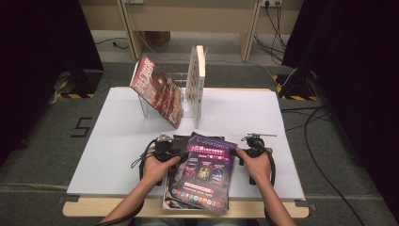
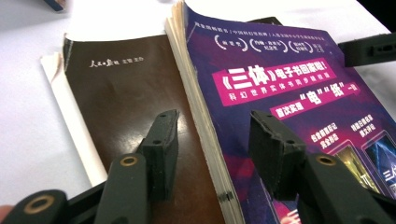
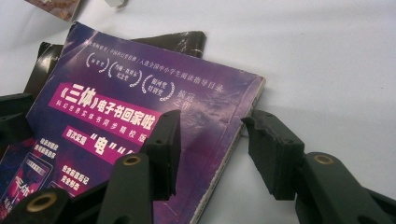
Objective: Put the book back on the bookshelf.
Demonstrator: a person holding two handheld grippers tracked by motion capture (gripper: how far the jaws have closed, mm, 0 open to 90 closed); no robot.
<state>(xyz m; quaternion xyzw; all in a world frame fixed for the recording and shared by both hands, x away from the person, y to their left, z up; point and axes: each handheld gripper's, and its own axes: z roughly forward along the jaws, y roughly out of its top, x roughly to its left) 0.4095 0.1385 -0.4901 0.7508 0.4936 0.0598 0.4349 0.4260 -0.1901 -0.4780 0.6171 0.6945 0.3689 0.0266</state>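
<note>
A purple magazine [image 1: 207, 169] [image 2: 289, 84] [image 3: 126, 107] tops a small stack at the table's near edge, partly over a dark brown book [image 1: 178, 140] [image 2: 126, 93]. My left gripper [image 1: 180, 150] [image 2: 215, 126] stands open astride the magazine's left page edge, one jaw over the brown book and one over the purple cover. At the opposite edge my right gripper [image 1: 240, 153] [image 3: 212, 126] is open too, one jaw above the cover and the other over the white table. No pad visibly presses on the pages.
A clear stand at the back holds a leaning red magazine [image 1: 157, 92] and an upright white book [image 1: 196, 84]. The white tabletop [image 1: 117, 141] spreads to either side of the stack. More magazines [image 1: 171, 200] lie under the purple one.
</note>
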